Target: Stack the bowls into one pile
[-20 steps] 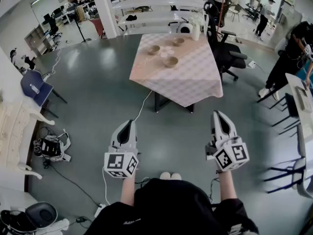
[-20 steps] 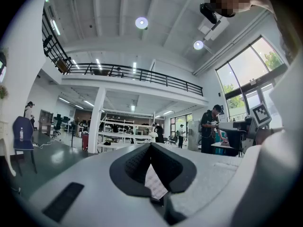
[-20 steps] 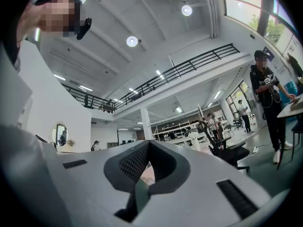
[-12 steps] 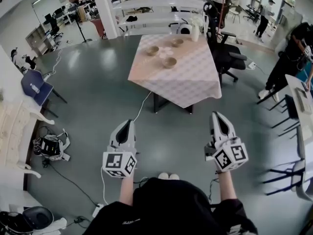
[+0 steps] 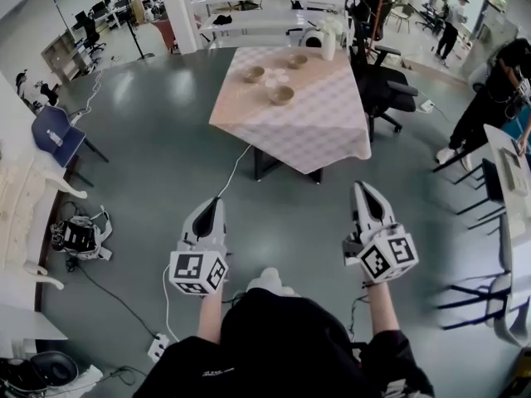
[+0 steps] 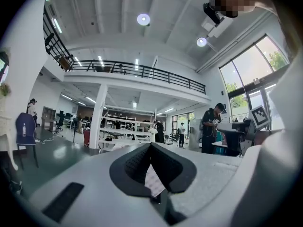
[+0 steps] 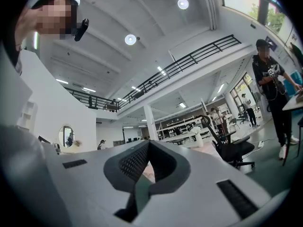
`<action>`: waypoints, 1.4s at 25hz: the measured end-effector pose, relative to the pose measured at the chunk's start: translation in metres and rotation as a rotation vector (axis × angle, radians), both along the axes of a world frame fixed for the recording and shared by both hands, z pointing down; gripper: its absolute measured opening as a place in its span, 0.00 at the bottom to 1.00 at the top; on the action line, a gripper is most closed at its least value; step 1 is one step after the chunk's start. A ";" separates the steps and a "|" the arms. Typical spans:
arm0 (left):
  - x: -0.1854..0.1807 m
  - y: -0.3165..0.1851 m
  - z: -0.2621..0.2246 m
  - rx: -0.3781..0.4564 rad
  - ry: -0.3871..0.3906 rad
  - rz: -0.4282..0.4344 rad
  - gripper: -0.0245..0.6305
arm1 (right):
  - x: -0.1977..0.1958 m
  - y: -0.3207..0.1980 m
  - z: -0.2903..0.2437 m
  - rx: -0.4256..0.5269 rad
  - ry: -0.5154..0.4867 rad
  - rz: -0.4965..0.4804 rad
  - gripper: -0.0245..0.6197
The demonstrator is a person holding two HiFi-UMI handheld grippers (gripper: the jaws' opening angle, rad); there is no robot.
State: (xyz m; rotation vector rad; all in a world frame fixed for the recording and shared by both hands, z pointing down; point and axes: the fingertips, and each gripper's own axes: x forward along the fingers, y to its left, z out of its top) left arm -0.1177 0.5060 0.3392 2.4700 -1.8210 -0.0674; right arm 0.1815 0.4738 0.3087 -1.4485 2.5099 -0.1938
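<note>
Our left gripper [image 5: 215,203] leads at left, jaws pressed together and empty, pointing level over the grey floor [image 5: 158,172]. Ahead and well apart from us stands the checked-cloth table [image 5: 319,131], where the bowls sit unstacked. There is a left tan bowl [image 5: 253,74], a pale piece [image 5: 275,78] just beside it that is too small to make out, a near tan bowl [image 5: 280,95] and a far tan bowl [image 5: 297,60]. Our right gripper [image 5: 362,188] is likewise closed on nothing. We judge this the approach — no bowl reached yet. Next we must get to the table, spread one pair of jaws and take a bowl by its rim.
</note>
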 end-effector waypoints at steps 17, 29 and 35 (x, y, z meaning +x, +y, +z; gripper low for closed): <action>0.001 -0.123 0.019 -0.028 0.018 -0.004 0.03 | -0.012 -0.135 0.014 -0.001 0.012 -0.023 0.02; -0.014 -0.268 0.018 -0.030 0.009 0.061 0.03 | -0.048 -0.256 0.043 -0.088 -0.034 -0.019 0.02; -0.023 -0.325 0.025 -0.043 0.010 0.088 0.03 | -0.061 -0.309 0.050 -0.097 -0.019 0.003 0.02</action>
